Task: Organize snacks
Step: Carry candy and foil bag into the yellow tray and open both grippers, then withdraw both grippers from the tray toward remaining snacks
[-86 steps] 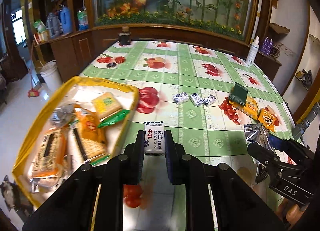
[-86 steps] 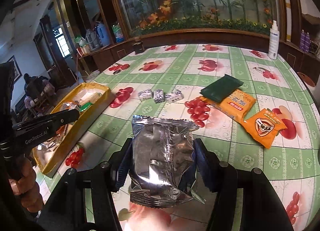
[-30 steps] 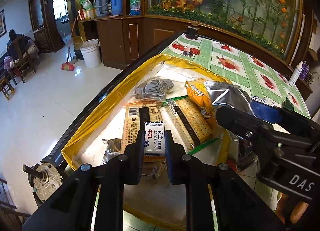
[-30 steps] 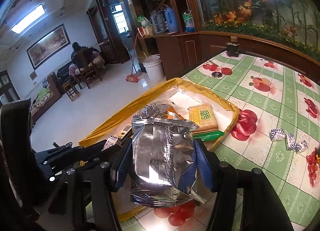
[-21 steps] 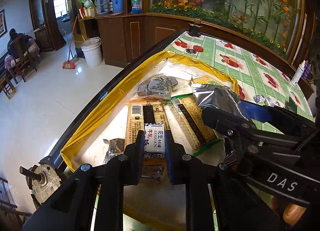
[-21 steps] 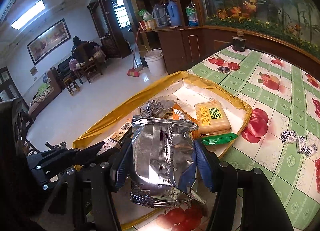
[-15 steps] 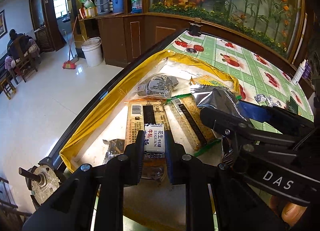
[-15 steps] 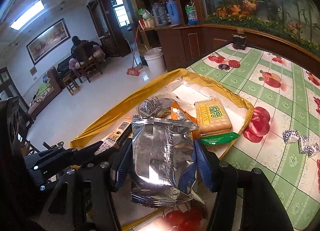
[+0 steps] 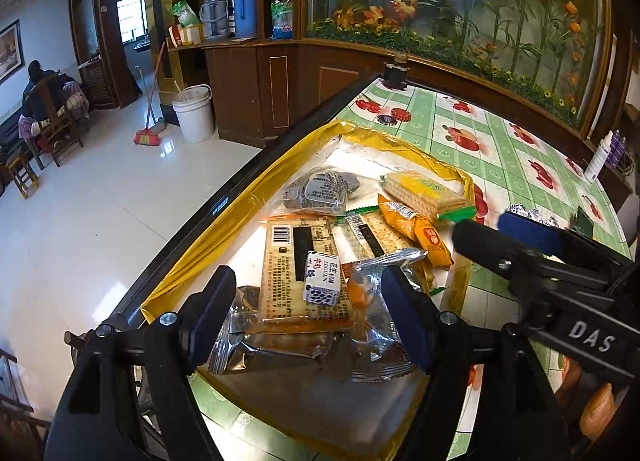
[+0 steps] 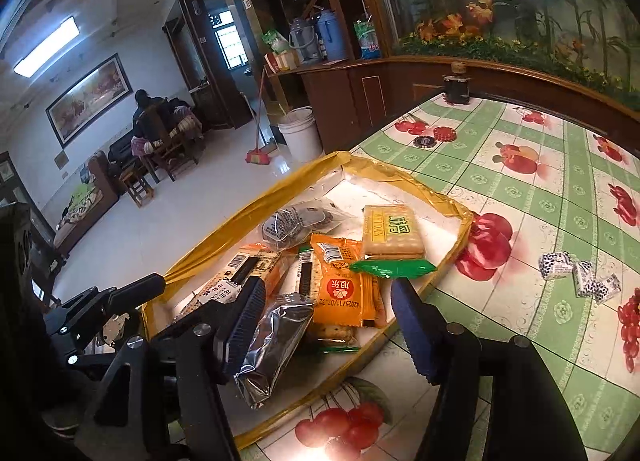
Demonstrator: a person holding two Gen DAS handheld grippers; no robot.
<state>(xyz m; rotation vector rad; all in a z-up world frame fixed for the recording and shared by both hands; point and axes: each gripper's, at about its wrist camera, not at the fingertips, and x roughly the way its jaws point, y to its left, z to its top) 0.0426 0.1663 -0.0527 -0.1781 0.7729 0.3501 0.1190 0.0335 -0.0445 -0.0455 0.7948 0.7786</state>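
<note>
The left gripper [image 9: 308, 305] is opening, its jaws clear of the small white candy [image 9: 322, 284] lying on a cracker pack [image 9: 301, 261] in the yellow tray [image 9: 208, 237]. The right gripper [image 10: 328, 325] is opening too; the silver packet [image 10: 274, 345] leans on its left pad inside the tray's near edge, its bottom end hidden.

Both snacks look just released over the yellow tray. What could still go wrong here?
The silver packet lies against the right tongs' left pad, so as the opening tongs pull back they might drag it out. The small white candy sits atop a cracker pack and may slide off. The yellow tray sits at the table edge.
</note>
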